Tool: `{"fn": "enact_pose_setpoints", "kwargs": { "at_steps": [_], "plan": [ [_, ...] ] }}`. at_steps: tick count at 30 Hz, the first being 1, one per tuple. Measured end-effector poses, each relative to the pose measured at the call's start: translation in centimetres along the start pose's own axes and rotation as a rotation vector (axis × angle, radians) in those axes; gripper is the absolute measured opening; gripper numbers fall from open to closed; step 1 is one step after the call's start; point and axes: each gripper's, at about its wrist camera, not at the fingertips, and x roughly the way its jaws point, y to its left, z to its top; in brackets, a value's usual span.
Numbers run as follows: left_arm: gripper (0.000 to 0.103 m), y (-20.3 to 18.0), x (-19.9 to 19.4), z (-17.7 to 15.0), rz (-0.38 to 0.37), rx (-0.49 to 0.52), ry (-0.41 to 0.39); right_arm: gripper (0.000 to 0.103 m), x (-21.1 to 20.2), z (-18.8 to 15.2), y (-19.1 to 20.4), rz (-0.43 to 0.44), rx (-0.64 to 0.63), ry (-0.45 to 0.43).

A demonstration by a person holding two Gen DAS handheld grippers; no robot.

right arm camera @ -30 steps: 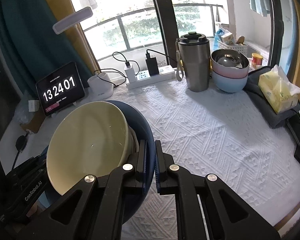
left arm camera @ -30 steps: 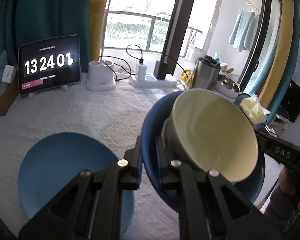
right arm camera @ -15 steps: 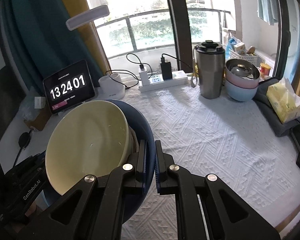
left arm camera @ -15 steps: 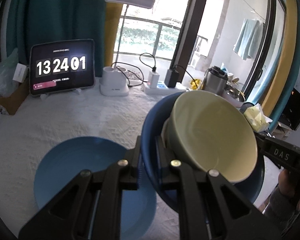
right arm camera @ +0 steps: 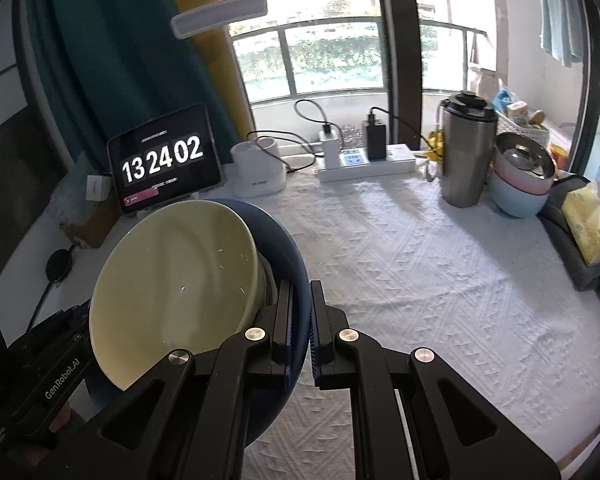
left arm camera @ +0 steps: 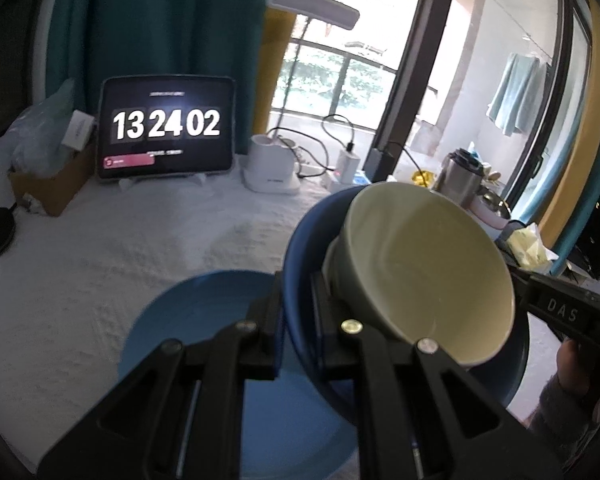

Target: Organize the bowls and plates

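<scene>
A dark blue bowl [left arm camera: 304, 240] with a cream bowl [left arm camera: 424, 276] nested inside hangs above the table, held from both sides. My left gripper [left arm camera: 298, 304] is shut on the blue bowl's near rim. In the right wrist view the same blue bowl [right arm camera: 284, 248] and cream bowl [right arm camera: 172, 276] appear, and my right gripper [right arm camera: 300, 312] is shut on the opposite rim. A light blue plate [left arm camera: 204, 320] lies flat on the white cloth, below and left of the held bowls; the left gripper hides part of it.
A tablet clock [right arm camera: 166, 160], a white lamp base [right arm camera: 258, 170], a power strip [right arm camera: 366, 162], a steel tumbler [right arm camera: 466, 156] and stacked pink and blue bowls [right arm camera: 520, 184] line the back. A yellow tissue pack [right arm camera: 590, 220] sits at the right edge. White tablecloth [right arm camera: 420, 272] spreads to the right.
Both grippers have carried the nested bowls leftward across the table; the light blue plate now lies closer beneath them. The grips have not changed.
</scene>
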Motion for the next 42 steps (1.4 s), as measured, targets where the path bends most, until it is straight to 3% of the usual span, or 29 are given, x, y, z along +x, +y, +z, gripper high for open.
{"fn": "enact_pose_setpoints", "kwargs": {
  "at_steps": [24,42],
  "plan": [
    [0.009,8.4,-0.4,-1.2,0.074,-0.088,0.029,0.01,4.7,-0.4,8.1,0.046,-0.088,0.079],
    [0.01,8.9,0.6,-1.6,0.101,-0.037,0.042,0.011,7.0,-1.1,8.5,0.047,-0.064,0.126]
  ]
}}
